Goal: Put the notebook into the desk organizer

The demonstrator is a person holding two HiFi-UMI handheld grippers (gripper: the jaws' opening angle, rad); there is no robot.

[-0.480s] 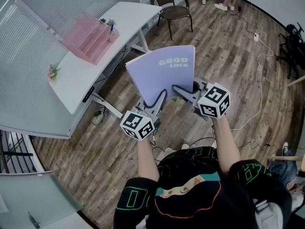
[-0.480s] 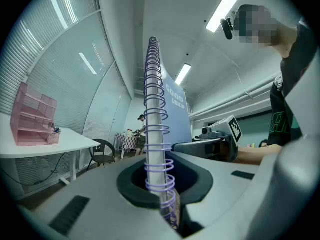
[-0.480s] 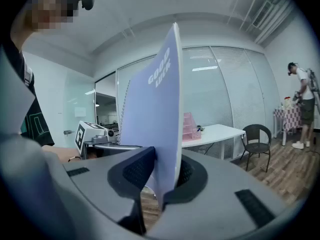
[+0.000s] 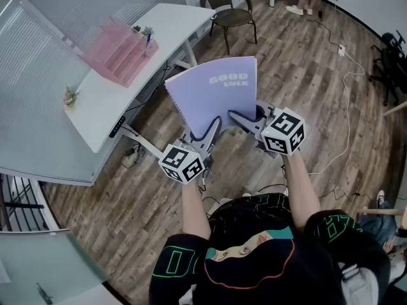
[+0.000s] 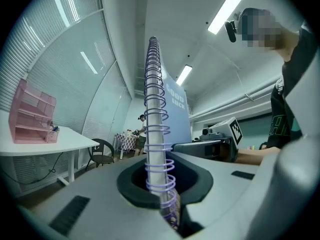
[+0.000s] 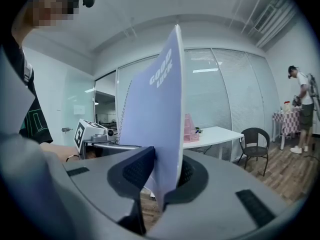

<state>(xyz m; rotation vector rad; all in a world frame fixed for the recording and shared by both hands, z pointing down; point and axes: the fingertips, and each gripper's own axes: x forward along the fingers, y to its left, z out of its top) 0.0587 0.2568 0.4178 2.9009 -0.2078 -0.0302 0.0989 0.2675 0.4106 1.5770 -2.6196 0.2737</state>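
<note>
A lilac spiral notebook (image 4: 216, 97) with "GOOD LUCK" on its cover is held up in the air over the wooden floor, between both grippers. My left gripper (image 4: 213, 127) is shut on its spiral-bound edge (image 5: 156, 134). My right gripper (image 4: 236, 116) is shut on the opposite lower edge of the notebook (image 6: 160, 119). The pink desk organizer (image 4: 117, 49) stands on the white desk (image 4: 127, 88) at the upper left, well apart from the notebook; it also shows as the pink organizer (image 5: 32, 114) in the left gripper view.
A small plant pot (image 4: 147, 33) and a small item (image 4: 70, 97) sit on the desk. A dark chair (image 4: 230, 8) stands beyond the desk's end. White cables (image 4: 346, 75) trail on the floor at right. A person (image 6: 300, 109) stands by a far table.
The notebook and both grippers have shifted slightly up and left, toward the desk. Both grips are unchanged.
</note>
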